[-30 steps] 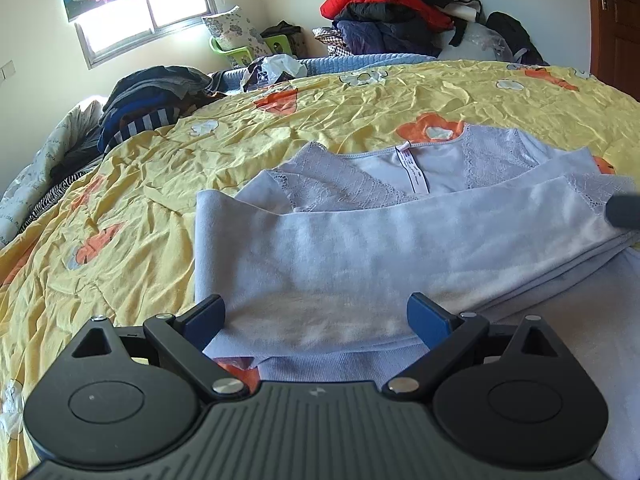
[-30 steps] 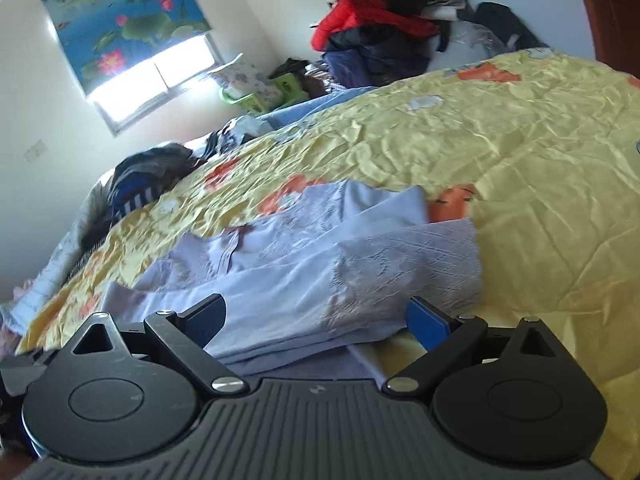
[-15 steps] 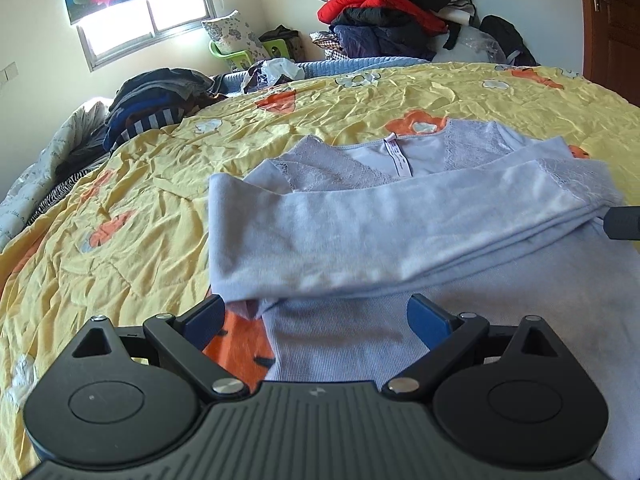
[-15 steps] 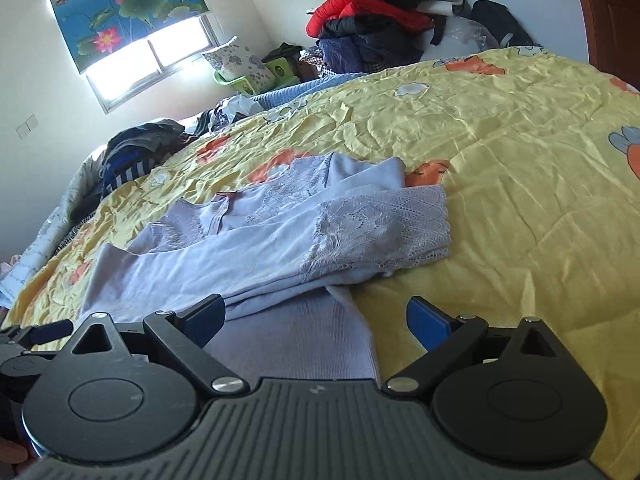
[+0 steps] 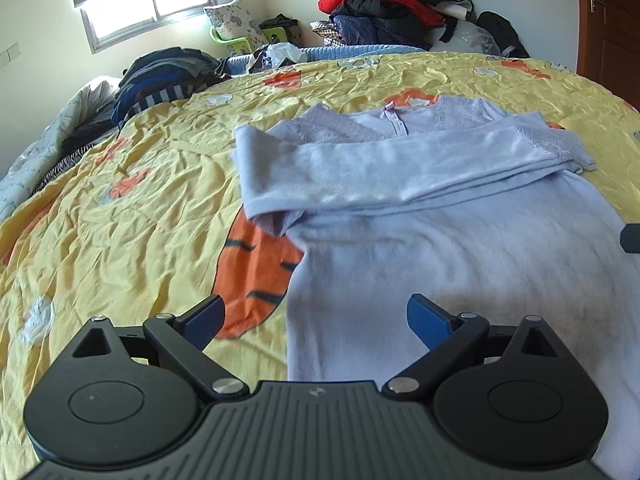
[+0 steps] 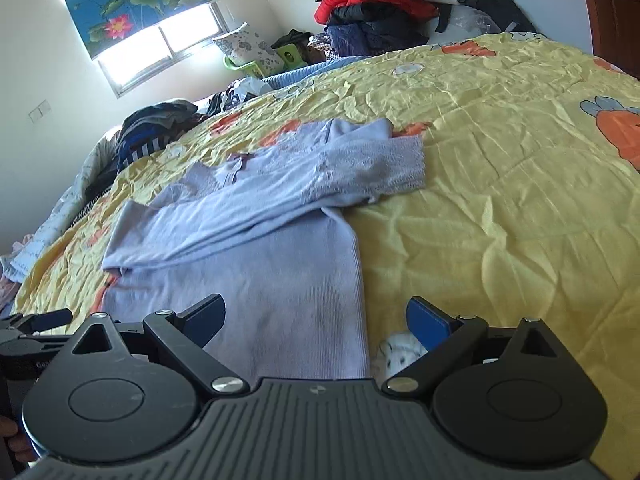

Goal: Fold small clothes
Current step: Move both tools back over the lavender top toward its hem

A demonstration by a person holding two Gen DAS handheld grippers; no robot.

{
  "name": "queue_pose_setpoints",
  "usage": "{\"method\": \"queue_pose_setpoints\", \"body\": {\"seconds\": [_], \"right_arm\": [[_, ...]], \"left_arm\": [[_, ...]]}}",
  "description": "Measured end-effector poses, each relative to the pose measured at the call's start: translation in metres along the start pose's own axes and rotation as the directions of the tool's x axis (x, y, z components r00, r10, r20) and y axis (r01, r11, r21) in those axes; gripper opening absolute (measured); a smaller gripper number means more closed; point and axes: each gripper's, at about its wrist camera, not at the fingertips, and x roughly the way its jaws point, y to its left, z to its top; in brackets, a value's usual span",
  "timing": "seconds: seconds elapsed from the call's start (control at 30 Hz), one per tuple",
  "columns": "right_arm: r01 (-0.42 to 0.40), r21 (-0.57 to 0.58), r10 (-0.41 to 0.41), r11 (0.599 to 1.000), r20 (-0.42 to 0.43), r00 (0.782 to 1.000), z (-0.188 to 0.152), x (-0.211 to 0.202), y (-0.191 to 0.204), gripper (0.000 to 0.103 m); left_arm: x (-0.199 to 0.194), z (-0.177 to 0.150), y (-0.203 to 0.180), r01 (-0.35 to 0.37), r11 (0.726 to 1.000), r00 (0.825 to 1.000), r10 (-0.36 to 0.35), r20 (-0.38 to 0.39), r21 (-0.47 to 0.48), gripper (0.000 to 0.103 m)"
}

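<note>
- The right gripper (image 6: 316,320) sits at 6 o'clock, fingers spread wide, holding nothing.
- A lavender top (image 6: 264,248) lies flat on the yellow bedspread (image 6: 500,168), sleeves folded across its chest.
- Toward 12 o'clock, a clothes pile (image 6: 384,4) rests against the wall.

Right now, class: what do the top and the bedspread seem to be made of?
Top: soft, matte lilac knit, judging by fine ribbing; its sleeve ends look like lace, showing an openwork pattern. Bedspread: thin woven fabric, probably cotton, matte and sharply creased.
</note>
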Motion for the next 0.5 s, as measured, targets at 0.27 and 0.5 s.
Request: {"method": "queue_pose_setpoints", "body": {"seconds": [0.27, 0.5], "right_arm": [[0.039, -0.081, -0.038, 0.996, 0.02, 0.999, -0.019, -0.009, 0.002, 0.097], [0.041, -0.185, -0.034, 0.982, 0.043, 0.998, -0.034, -0.012, 0.009, 0.103]], "left_arm": [[0.002, -0.018, 0.013, 0.044, 0.994, 0.998, -0.048, -0.046, -0.099, 0.098], [-0.011, -0.038, 0.035, 0.17, 0.977, 0.984, -0.176, -0.038, -0.129, 0.098]]}}
